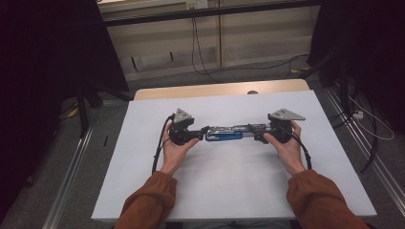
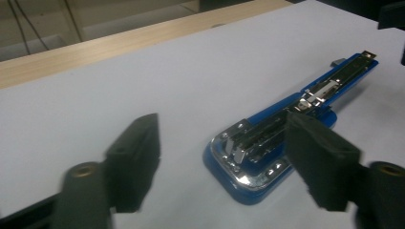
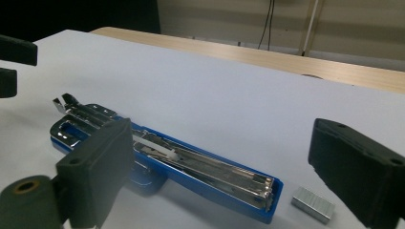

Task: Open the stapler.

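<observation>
In the high view, a blue stapler (image 1: 224,133) lies flat near the middle of the white table (image 1: 143,191), stretched sideways between the two hands. The left gripper (image 1: 203,132) points at one end of the stapler and the right gripper (image 1: 255,135) at the other; at this range the gap between each pair of jaws is too small to judge, and the stapler's detail is lost. In the left gripper view, the jaws stand wide apart and grip nothing. The rounded chrome end of the stapler (image 2: 248,157) sits on the table just ahead of the right-hand jaw, which overlaps its edge in the picture, and the body runs away from that jaw with its metal track lying open on top. In the right gripper view, these jaws are wide too and hold nothing. The stapler (image 3: 191,169) lies between them, closer to the left-hand jaw, whose pad covers part of its side. This view adds a small strip of staples (image 3: 313,204) on the table just beside the stapler's square end, near the right-hand jaw.
</observation>
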Motion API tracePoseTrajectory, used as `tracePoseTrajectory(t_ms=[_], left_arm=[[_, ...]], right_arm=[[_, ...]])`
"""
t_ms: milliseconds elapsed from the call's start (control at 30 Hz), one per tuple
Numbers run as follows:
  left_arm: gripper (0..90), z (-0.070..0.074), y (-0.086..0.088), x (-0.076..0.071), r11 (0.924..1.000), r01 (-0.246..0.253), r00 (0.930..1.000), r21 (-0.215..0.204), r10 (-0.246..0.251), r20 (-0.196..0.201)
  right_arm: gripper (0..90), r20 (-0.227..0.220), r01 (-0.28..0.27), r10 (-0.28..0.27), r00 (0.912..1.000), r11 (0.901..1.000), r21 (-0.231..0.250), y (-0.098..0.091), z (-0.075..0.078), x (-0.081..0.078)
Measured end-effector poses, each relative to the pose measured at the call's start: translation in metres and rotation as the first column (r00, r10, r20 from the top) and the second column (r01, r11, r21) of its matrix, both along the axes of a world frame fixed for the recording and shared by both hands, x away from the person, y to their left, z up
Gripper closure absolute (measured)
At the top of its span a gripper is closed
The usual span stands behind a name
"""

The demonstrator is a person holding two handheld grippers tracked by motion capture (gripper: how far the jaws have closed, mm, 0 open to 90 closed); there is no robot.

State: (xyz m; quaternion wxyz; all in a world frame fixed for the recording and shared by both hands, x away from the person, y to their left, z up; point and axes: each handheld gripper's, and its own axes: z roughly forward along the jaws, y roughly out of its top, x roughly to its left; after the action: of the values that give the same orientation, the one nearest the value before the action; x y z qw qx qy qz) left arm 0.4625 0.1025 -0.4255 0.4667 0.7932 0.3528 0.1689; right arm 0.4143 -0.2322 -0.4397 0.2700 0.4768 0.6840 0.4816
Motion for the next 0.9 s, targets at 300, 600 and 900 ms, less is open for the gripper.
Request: tracePoseTrajectory(t_ms=[300,600,900], left_arm=[[3.2,0.000,0.019,-0.010,0.9993,0.005,0.9999,-0.037,-0.004,0.011],[3.3,0.004,0.036,-0.030,0.9983,-0.021,0.9994,-0.054,0.022,0.027],[3.6,0.007,0.054,-0.049,0.9966,-0.055,0.9953,-0.062,0.060,0.076]], right_arm=[[8.1,0.004,-0.029,0.029,0.9996,0.9995,-0.008,0.000,0.001,-0.002],[9.6,-0.004,-0.043,0.043,0.9991,0.9990,0.011,-0.010,0.004,-0.004],[10.8,-0.012,-0.076,0.077,0.9970,0.9969,0.018,-0.009,0.007,-0.007]])
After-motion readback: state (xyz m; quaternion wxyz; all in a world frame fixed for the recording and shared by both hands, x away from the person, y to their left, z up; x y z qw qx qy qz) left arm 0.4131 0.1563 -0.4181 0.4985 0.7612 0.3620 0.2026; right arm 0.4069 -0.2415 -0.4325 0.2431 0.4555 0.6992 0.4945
